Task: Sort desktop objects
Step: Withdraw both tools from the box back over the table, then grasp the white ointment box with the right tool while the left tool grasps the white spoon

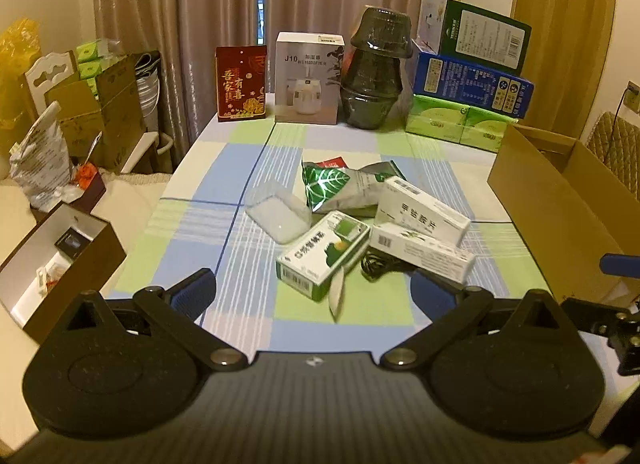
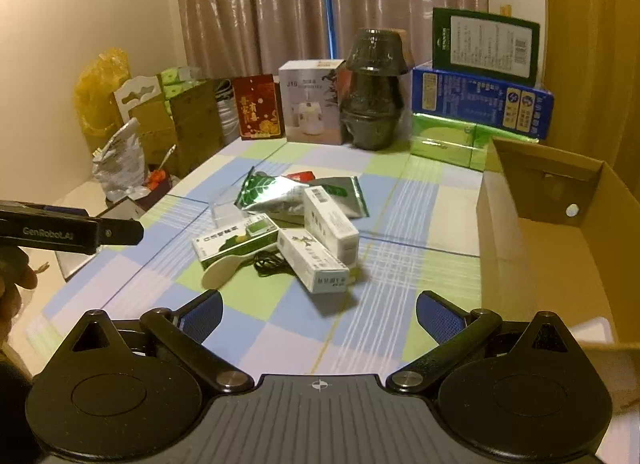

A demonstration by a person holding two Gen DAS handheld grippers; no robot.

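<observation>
— Fingers, both sides?
— Left gripper (image 1: 313, 291) spread wide, holding nothing. Right gripper (image 2: 319, 315) likewise wide and empty, short of the pile.
— Pile location?
— Mid-counter (image 1: 240, 296): green box (image 1: 322, 254), two white boxes (image 1: 422, 210), foil pouch (image 1: 340, 188), clear tub (image 1: 278, 216), black cable (image 1: 376, 264).
— Differences between views?
— Carton (image 2: 560, 248) interior visible from right wrist only; also a hand (image 2: 14, 280) at far left.
</observation>
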